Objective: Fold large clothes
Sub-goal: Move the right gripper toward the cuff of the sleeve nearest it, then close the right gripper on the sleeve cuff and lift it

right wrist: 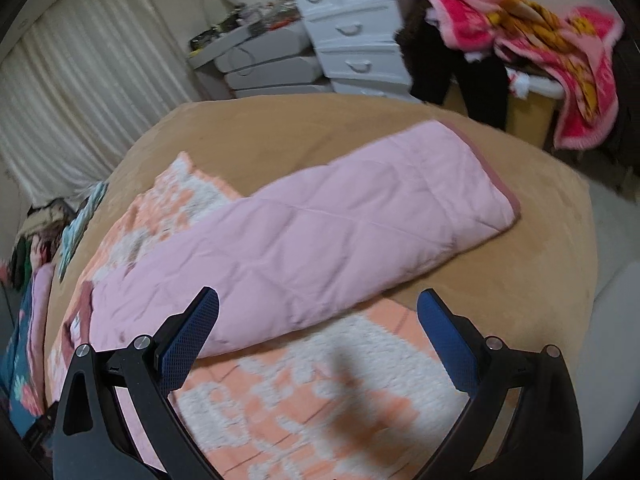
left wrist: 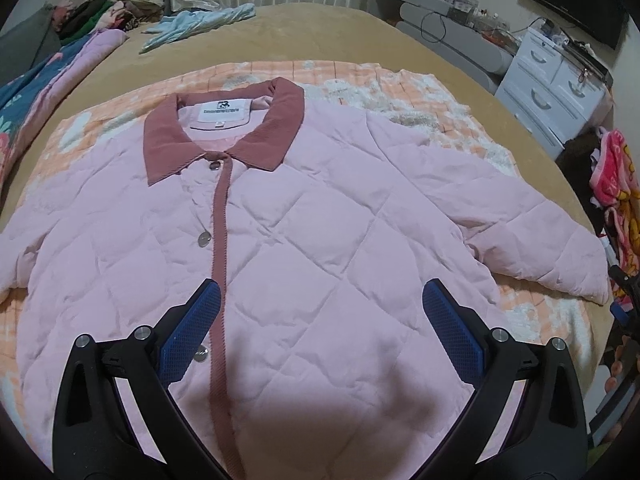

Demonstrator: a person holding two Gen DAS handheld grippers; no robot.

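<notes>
A pink quilted jacket point(left wrist: 312, 220) with a dusty-red collar point(left wrist: 224, 132) lies face up and buttoned on an orange-and-white blanket point(left wrist: 420, 92) on the bed. Its sleeves are spread out to both sides. My left gripper point(left wrist: 320, 300) is open and empty, hovering above the jacket's lower front beside the red button placket. In the right wrist view the jacket's right sleeve point(right wrist: 320, 232) stretches away to its cuff. My right gripper point(right wrist: 318, 304) is open and empty, just above the sleeve's near edge and the blanket point(right wrist: 320, 400).
The tan bedspread point(left wrist: 328, 32) holds a light blue garment point(left wrist: 200, 24) and a heap of clothes point(left wrist: 112, 8) at the far left. White drawers point(left wrist: 556, 92) and a cluttered grey shelf stand to the right. A bright pink blanket point(right wrist: 540, 48) hangs beyond the bed's edge.
</notes>
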